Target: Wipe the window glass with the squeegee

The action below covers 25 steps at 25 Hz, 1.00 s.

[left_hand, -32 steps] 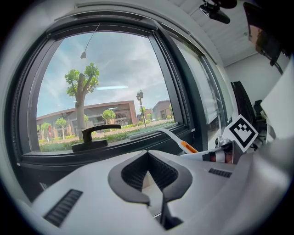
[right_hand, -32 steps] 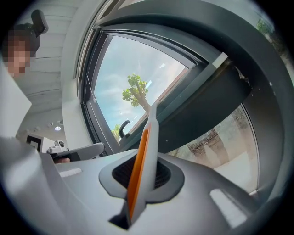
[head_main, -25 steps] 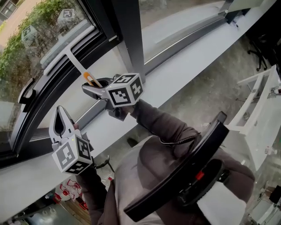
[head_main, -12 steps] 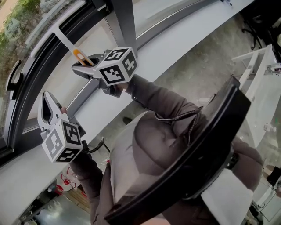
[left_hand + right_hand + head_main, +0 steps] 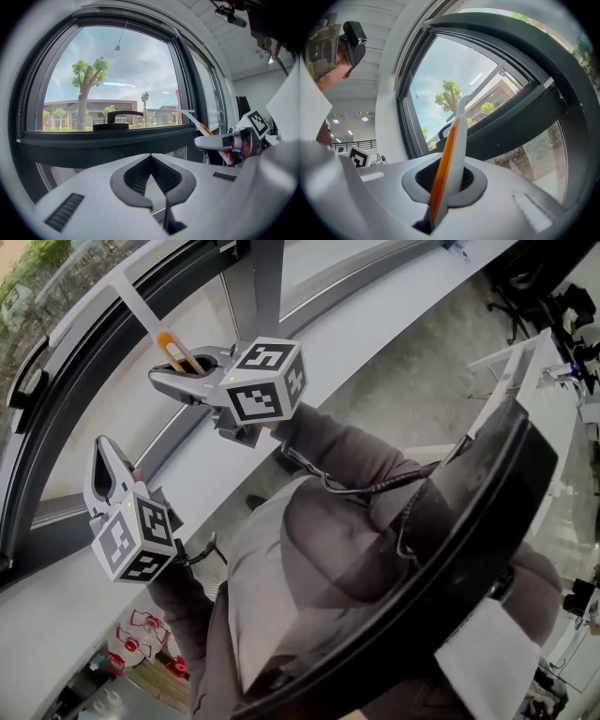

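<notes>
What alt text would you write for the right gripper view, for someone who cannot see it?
The right tongs are clamped on the white and orange handle of a squeegee, which points up toward a dark-framed window. Through the glass show a tree and a building.

In front of you is a big window (image 5: pixel 117 79) with a dark frame (image 5: pixel 108 143). A black handle (image 5: pixel 115 123) sits on the frame's low bar. Through the glass you see a tall tree (image 5: pixel 86 77), a brown building (image 5: pixel 65 110), a street lamp (image 5: pixel 144 101) and blue sky with thin clouds. Bright daylight comes in. A long white sill (image 5: pixel 375 329) runs under the window. Below you the floor (image 5: pixel 412 390) is grey and speckled. A white table (image 5: pixel 562 371) stands at the room's right side, and a black chair (image 5: pixel 512 285) is near the sill's far end. Small lights (image 5: pixel 336 121) glow on the ceiling deeper in the room.
</notes>
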### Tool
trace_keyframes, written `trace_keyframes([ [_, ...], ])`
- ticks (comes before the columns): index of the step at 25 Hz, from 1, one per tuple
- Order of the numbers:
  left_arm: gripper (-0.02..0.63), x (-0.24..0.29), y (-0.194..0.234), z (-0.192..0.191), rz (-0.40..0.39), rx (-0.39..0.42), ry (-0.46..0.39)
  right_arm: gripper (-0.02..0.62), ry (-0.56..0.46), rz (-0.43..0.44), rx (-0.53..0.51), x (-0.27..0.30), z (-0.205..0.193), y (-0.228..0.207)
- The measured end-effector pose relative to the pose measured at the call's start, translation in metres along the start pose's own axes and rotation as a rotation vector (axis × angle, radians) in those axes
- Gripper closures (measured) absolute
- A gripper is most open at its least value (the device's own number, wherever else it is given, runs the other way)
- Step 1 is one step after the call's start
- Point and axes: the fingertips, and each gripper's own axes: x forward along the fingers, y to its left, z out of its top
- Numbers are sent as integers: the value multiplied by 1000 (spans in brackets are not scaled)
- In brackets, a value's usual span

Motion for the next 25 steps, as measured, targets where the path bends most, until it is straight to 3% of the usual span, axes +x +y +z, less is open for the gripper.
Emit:
trace_keyframes([
  [13, 604, -49, 39, -70, -107, -113, 78, 594, -41, -54, -63, 6, -13, 88],
  [18, 604, -80, 55, -86, -92, -134, 84, 594, -29, -50, -113, 5, -18, 110],
  [25, 604, -137, 32, -108, -49, -106, 149, 594, -74, -37, -162, -48, 4, 126],
])
